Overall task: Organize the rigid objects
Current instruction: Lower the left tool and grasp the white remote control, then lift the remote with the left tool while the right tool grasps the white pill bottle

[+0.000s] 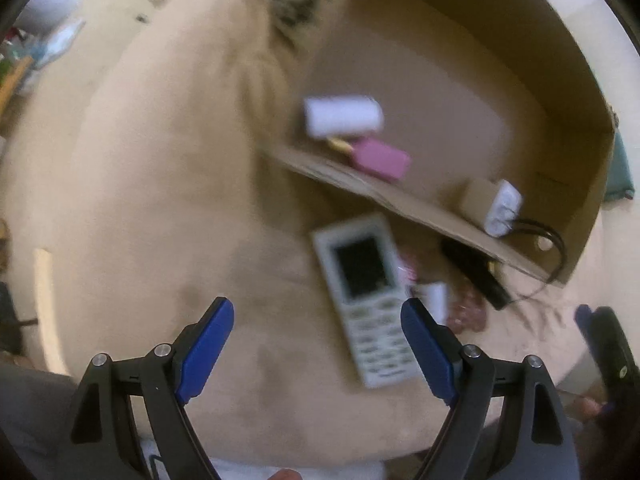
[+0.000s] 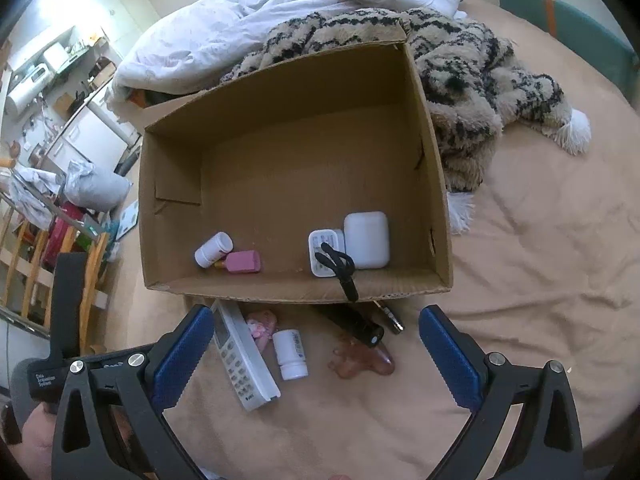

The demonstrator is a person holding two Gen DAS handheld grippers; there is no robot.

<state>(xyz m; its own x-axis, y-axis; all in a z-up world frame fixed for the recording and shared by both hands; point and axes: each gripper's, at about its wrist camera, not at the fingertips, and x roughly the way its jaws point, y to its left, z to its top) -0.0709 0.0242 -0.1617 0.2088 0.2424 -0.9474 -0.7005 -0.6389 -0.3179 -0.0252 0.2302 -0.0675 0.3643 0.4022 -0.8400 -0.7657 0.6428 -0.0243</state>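
Beige bedding (image 2: 520, 280) covered the bed, with a white duvet (image 2: 280, 12) and a spotted fleece blanket (image 2: 472, 76) heaped beyond an open cardboard box (image 2: 436, 184). Inside the box, along its near wall, lay a small white bottle (image 2: 213, 249) touching a pink case (image 2: 244, 261), and farther right a white adapter (image 2: 325, 252) with a black strap (image 2: 340, 270) draped over the rim, just beside a white earbud case (image 2: 366, 239). The right gripper (image 2: 316, 356) stood wide open and held nothing; between its fingers, on the bedding in front of the box, lay a white remote control (image 2: 242, 364) close to the left finger, a white pill bottle (image 2: 291, 354), a translucent pink hair clip (image 2: 362, 360) and a black cylinder (image 2: 362, 328). The left gripper (image 1: 318, 350) was likewise spread wide and empty, the remote (image 1: 366, 300) lying just inside its right finger, blurred, with the box (image 1: 568, 92) beyond.
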